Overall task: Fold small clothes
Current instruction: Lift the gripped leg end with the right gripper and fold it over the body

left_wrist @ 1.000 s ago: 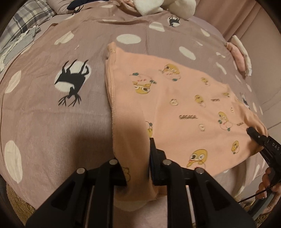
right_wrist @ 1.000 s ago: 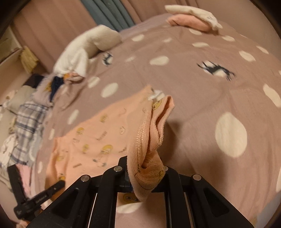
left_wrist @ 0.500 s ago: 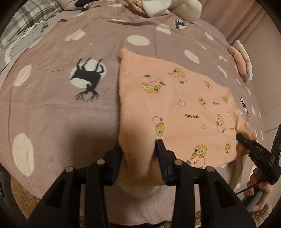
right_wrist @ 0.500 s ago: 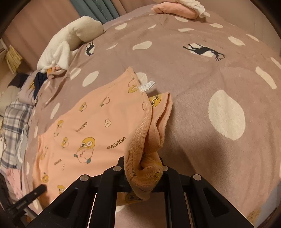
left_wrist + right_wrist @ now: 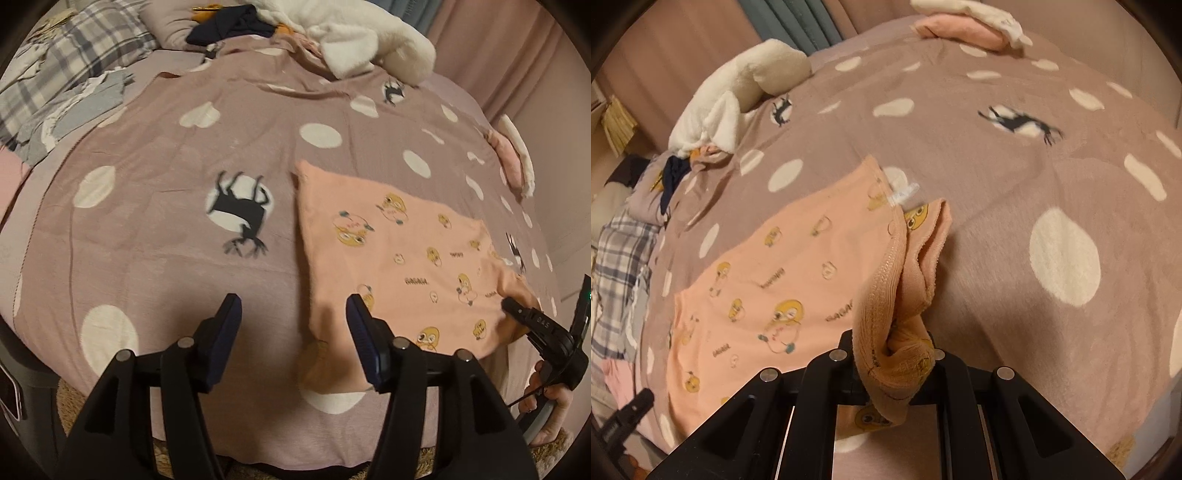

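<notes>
A small peach garment (image 5: 402, 258) printed with yellow cartoon faces lies spread on the spotted mauve bedspread (image 5: 177, 155). My left gripper (image 5: 293, 325) is open and empty, its right finger at the garment's near left corner. My right gripper (image 5: 894, 369) is shut on the garment's ribbed edge (image 5: 886, 280) and holds that bunched corner lifted, while the rest of the garment (image 5: 757, 273) lies flat to its left. The right gripper also shows in the left wrist view (image 5: 517, 314) at the garment's right corner.
A white plush toy (image 5: 373, 40) and dark clothes lie at the far end of the bed. A plaid pillow (image 5: 55, 70) and grey clothes are at far left. A folded pink and white pile (image 5: 967, 26) sits at the far right edge.
My left gripper has opened, let go of the garment's near corner and shifted left and back. The right gripper stays shut on its corner.
</notes>
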`<control>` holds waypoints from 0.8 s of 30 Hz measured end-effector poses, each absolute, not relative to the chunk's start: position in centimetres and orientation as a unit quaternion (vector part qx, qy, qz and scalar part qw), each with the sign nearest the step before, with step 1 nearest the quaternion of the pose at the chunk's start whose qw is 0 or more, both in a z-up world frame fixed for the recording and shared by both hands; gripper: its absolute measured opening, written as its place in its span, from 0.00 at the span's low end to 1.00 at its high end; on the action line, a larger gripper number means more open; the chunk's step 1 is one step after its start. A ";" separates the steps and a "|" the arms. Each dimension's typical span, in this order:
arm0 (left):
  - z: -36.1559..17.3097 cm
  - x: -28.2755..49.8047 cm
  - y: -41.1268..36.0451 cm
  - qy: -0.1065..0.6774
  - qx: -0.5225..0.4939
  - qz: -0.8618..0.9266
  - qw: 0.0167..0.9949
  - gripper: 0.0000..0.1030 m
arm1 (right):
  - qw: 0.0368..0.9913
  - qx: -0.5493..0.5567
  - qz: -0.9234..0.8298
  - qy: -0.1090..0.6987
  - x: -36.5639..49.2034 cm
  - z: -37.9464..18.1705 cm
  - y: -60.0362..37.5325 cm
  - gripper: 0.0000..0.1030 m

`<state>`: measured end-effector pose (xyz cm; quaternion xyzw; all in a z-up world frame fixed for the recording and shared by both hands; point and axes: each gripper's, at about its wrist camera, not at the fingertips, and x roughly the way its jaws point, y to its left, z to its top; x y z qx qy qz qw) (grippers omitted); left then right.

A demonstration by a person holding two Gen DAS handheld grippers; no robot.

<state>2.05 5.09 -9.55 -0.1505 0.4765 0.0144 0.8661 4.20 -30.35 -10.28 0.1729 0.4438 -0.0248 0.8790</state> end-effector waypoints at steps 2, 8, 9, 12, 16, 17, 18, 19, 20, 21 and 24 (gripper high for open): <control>-9.4 2.0 5.7 0.475 -0.158 0.018 0.865 0.57 | 0.884 0.161 -0.023 0.437 4.4 -9.6 -29.8 0.12; -9.4 1.6 6.4 0.477 -0.170 0.022 0.862 0.58 | 0.896 0.142 -0.001 0.420 4.9 -7.9 -28.2 0.12; -9.4 1.6 6.4 0.477 -0.169 0.022 0.862 0.58 | 0.899 0.135 0.003 0.417 5.0 -7.6 -27.7 0.12; -9.5 1.6 6.5 0.479 -0.171 0.021 0.861 0.58 | 0.905 0.119 0.017 0.408 5.2 -6.9 -26.4 0.12; -9.3 1.6 6.7 0.477 -0.172 0.020 0.862 0.58 | 0.912 0.101 0.052 0.394 5.0 -5.7 -24.3 0.12; -9.2 1.5 6.8 0.475 -0.173 0.020 0.863 0.58 | 0.912 0.102 0.064 0.392 5.0 -5.5 -23.8 0.12; -9.1 1.4 6.9 0.473 -0.174 0.021 0.863 0.58 | 0.912 0.101 0.077 0.389 4.9 -5.3 -23.4 0.12; -9.0 1.4 7.0 0.470 -0.176 0.022 0.864 0.58 | 0.913 0.098 0.091 0.385 4.8 -5.0 -22.9 0.12; -9.0 1.3 7.1 0.469 -0.178 0.024 0.865 0.58 | 0.915 0.092 0.103 0.380 4.6 -4.8 -22.1 0.12; -9.0 1.3 7.2 0.469 -0.179 0.026 0.864 0.58 | 0.915 0.086 0.112 0.377 4.6 -4.6 -21.5 0.12; -9.0 1.3 7.4 0.471 -0.181 0.029 0.863 0.58 | 0.912 0.069 0.145 0.378 4.6 -4.7 -19.4 0.12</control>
